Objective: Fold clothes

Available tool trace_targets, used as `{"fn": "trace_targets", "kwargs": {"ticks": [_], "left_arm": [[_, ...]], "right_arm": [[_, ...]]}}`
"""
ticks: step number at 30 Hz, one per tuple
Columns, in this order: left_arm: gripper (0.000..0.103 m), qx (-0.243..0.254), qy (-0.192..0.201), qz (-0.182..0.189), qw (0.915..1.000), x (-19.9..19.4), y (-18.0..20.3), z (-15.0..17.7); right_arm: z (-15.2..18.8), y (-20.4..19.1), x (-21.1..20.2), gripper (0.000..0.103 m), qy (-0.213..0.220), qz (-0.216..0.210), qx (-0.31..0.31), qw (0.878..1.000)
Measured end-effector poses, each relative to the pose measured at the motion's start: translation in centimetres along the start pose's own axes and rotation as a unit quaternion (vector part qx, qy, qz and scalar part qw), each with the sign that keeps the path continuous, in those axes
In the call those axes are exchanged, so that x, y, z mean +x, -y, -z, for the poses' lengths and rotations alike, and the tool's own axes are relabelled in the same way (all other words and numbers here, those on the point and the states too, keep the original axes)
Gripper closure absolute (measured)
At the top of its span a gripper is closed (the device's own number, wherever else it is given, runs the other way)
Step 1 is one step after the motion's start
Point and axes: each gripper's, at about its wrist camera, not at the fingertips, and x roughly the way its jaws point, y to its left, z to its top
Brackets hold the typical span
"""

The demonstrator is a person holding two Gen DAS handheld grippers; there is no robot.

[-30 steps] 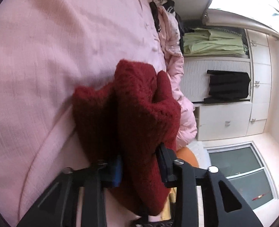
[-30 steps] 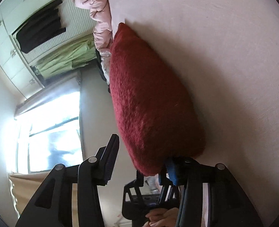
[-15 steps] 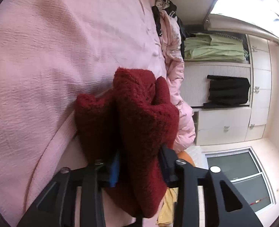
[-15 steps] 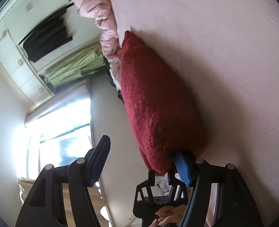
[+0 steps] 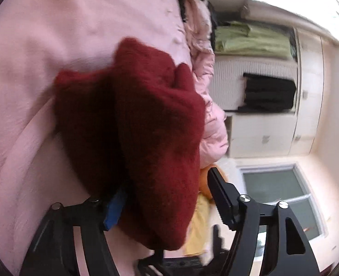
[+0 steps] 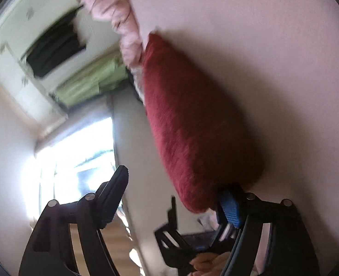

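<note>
My left gripper (image 5: 167, 197) tips slightly down, my right gripper (image 6: 176, 197) level; both jaws opening. Red sweater (image 5: 146, 126), folded, lies on the pink bedspread (image 5: 54, 34) between each pair of fingers, touching only the blue pads. A second ago the left was clamped on it.

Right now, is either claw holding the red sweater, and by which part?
Neither. Both claws' jaws are opening. The left claw straddles the folded red sweater's near edge unclamped; the right claw has only one finger touching its near end.
</note>
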Motion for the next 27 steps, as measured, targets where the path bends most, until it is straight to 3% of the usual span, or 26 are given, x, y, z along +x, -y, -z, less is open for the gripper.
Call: {"fn": "trace_targets", "kwargs": {"ticks": [2,3,4,5,6,7,8,11,12,14,15,16,18,20,21,22,23,24,25,27], "left_arm": [[0.034,-0.001,-0.007,0.01,0.9999,0.3,0.0,0.0],[0.04,-0.007,-0.01,0.016,0.9998,0.3,-0.2,0.0],[0.064,-0.01,-0.006,0.014,0.9998,0.2,-0.4,-0.1],[0.078,-0.004,0.005,-0.001,1.0,-0.1,-0.5,-0.3],[0.089,0.0,0.02,-0.014,0.9997,-0.6,-0.6,-0.5],[0.089,-0.004,0.027,-0.014,0.9995,-0.9,-0.7,-0.6],[0.089,-0.006,0.031,-0.014,0.9994,-1.1,-0.8,-0.6],[0.089,-0.001,0.042,-0.015,0.999,-1.4,-0.7,-0.5],[0.089,-0.004,0.039,-0.008,0.9992,-1.4,-0.7,-0.6],[0.077,-0.02,0.018,0.011,0.9996,-0.8,-0.8,-0.4],[0.058,-0.022,0.007,0.01,0.9997,-0.4,-0.8,-0.2],[0.048,-0.017,-0.005,0.004,0.9998,0.1,-0.6,0.0],[0.048,0.008,-0.019,-0.004,0.9998,0.7,0.2,0.3],[0.048,0.034,-0.025,-0.011,0.9991,1.0,0.8,0.5],[0.053,0.037,-0.023,-0.014,0.9989,0.9,0.8,0.4],[0.077,0.035,-0.015,-0.018,0.9991,0.6,0.6,0.2],[0.083,0.03,-0.009,-0.02,0.9993,0.3,0.4,0.0],[0.085,0.02,-0.004,-0.019,0.9996,0.1,0.0,-0.2],[0.087,0.006,0.006,-0.018,0.9998,-0.3,-0.5,-0.4],[0.089,0.004,0.024,-0.024,0.9994,-1.0,-0.8,-0.6]], "right_arm": [[0.1,-0.7,0.8,0.028,-0.013,0.013,-0.025,1.0],[0.1,-0.7,1.0,0.028,-0.019,0.014,-0.026,0.999],[0.1,-0.5,1.1,0.029,-0.023,0.013,-0.024,0.999],[-0.1,-0.4,1.0,0.035,-0.023,0.015,-0.026,0.999],[-0.2,-0.6,0.7,0.066,-0.011,0.032,-0.04,0.999],[-0.4,-0.8,0.3,0.089,0.006,0.057,-0.054,0.997],[-0.4,-0.7,-0.5,0.089,0.028,0.077,-0.06,0.995],[-0.5,-0.4,-1.1,0.089,0.041,0.072,-0.052,0.995],[-0.4,-0.5,-0.9,0.089,0.038,0.073,-0.057,0.995],[-0.3,-0.6,-0.8,0.082,0.031,0.072,-0.056,0.995],[-0.3,-0.3,-0.5,0.067,0.023,0.057,-0.041,0.997],[-0.3,0.0,-0.3,0.044,0.013,0.034,-0.02,0.999],[-0.1,0.3,0.9,0.028,-0.012,-0.002,0.004,1.0],[0.0,-0.6,1.5,0.028,-0.022,0.01,-0.025,0.999],[0.0,-1.1,1.7,0.028,-0.02,0.02,-0.043,0.999],[-0.1,-1.1,1.5,0.036,-0.015,0.024,-0.05,0.998],[-0.2,-1.2,1.3,0.048,-0.005,0.028,-0.052,0.998],[-0.6,-0.9,0.8,0.072,0.006,0.037,-0.044,0.998],[-0.8,-0.4,0.4,0.086,0.016,0.045,-0.036,0.998],[-1.1,0.0,-0.3,0.086,0.036,0.054,-0.025,0.998]]}}
